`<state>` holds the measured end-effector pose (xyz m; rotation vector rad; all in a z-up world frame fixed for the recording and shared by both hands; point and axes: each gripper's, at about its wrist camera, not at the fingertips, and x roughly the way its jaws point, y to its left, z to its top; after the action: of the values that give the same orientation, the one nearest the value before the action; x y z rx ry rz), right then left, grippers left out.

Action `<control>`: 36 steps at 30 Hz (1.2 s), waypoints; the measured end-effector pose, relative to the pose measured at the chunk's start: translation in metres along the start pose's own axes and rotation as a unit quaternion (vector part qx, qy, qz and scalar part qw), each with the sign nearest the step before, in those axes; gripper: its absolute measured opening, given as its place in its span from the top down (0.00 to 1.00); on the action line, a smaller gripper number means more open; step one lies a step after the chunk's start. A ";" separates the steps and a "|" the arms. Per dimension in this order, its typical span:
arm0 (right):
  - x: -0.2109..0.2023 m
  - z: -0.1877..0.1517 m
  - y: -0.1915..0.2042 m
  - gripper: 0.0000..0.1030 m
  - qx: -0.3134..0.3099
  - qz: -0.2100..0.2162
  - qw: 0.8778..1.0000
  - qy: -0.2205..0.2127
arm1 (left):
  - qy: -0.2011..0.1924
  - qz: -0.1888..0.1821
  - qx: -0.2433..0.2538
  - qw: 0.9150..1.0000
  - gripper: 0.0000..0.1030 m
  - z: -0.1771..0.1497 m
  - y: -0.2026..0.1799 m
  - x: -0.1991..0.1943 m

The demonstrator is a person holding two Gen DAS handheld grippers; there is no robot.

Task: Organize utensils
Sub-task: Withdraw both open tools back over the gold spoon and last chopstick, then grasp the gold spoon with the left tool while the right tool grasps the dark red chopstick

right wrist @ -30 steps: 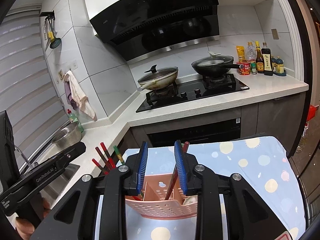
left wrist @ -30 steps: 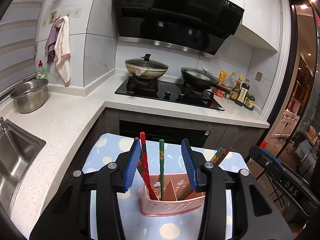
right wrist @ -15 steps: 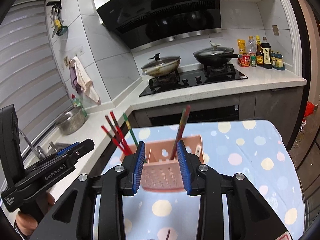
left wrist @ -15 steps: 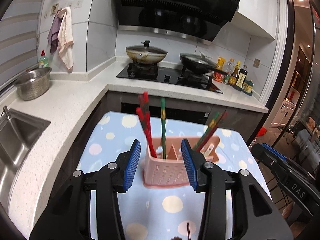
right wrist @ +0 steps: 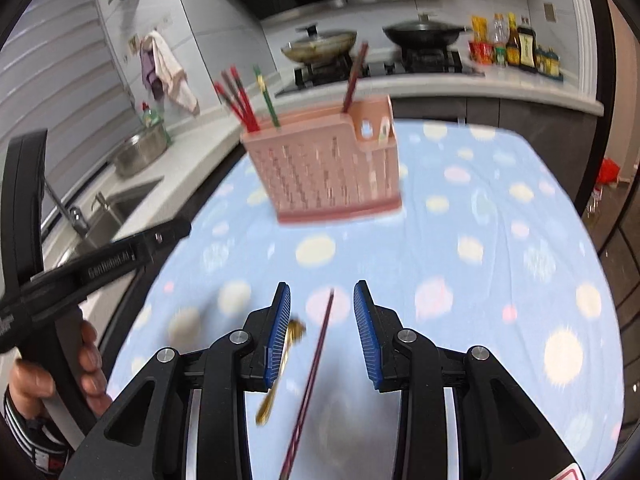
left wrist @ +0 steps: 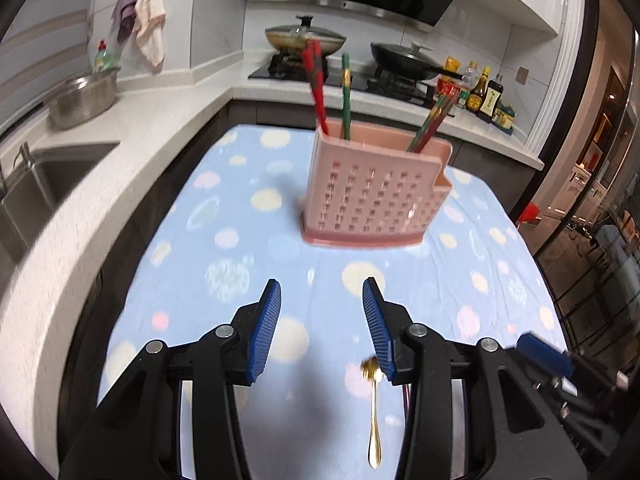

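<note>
A pink perforated utensil holder (left wrist: 372, 192) stands on the blue dotted cloth (left wrist: 224, 248), also in the right wrist view (right wrist: 324, 172). Red and green chopsticks (left wrist: 320, 88) stand in its left part, more (left wrist: 432, 124) in its right part. A gold spoon (left wrist: 375, 412) lies on the cloth near me, beside my left gripper's right finger. A dark red chopstick (right wrist: 312, 376) lies under my right gripper, with the spoon (right wrist: 280, 364) beside its left finger. My left gripper (left wrist: 322, 324) and right gripper (right wrist: 322, 328) are open and empty, apart from the holder.
A white counter (left wrist: 132, 128) with a sink (left wrist: 40, 176) and a steel bowl (left wrist: 84, 96) runs along the left. A hob with two pans (left wrist: 304, 36) and sauce bottles (left wrist: 486, 96) sits behind the table. The left gripper's handle (right wrist: 80, 264) is at the left.
Both grippers have pulled back from over the holder and dropped lower toward the near part of the cloth. The spoon and the loose chopstick have come into view.
</note>
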<state>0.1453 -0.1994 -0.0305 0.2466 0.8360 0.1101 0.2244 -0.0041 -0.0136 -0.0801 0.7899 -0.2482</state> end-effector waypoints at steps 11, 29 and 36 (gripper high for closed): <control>0.011 -0.102 0.013 0.68 -0.024 0.010 0.994 0.109 | 0.077 0.013 -0.030 0.996 0.61 -0.089 0.017 -0.002; 0.026 -0.122 0.039 0.73 -0.071 0.010 0.988 0.138 | 0.116 0.017 -0.020 0.993 0.61 -0.133 0.014 -0.011; 0.028 -0.121 0.034 0.89 -0.069 -0.007 0.988 0.135 | 0.120 0.010 -0.014 0.993 0.61 -0.135 0.008 -0.009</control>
<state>0.0735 -0.1399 -0.1201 0.0959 1.0945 0.1902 0.1240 0.0086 -0.1034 -0.0688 1.0336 -0.2305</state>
